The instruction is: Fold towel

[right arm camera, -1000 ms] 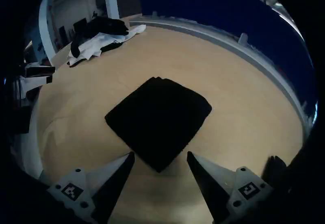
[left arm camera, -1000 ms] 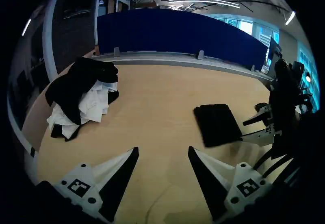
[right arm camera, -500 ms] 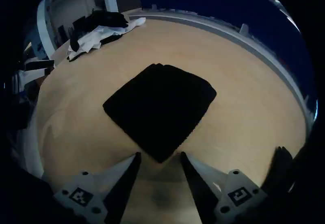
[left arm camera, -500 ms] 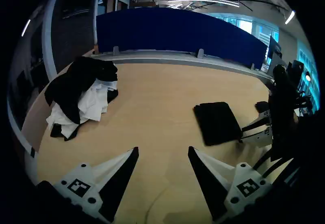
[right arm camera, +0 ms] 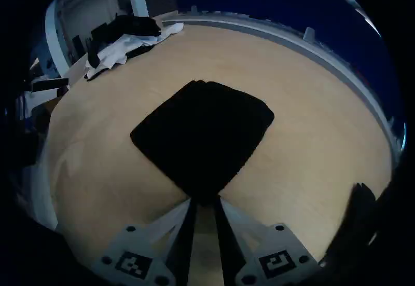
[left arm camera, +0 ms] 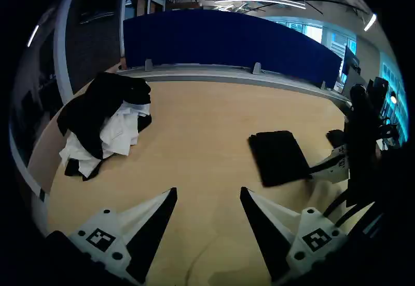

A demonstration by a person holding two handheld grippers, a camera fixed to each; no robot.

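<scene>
Where the right gripper (right arm camera: 204,203) meets the work: fingers drawn in to a slim gap, both tips closed on the near corner of the towel (right arm camera: 202,135).
Towel: black, folded to a flat rectangle, lying on the wooden table (left arm camera: 207,120), right of centre in the left gripper view.
Left gripper (left arm camera: 207,190): fingers spread wide, holding nothing, touching nothing, poised over bare tabletop, well apart from the towel.
Pile of black and white cloth (left arm camera: 104,120): far left of table.
Blue partition (left arm camera: 223,42): along the table's far edge.
</scene>
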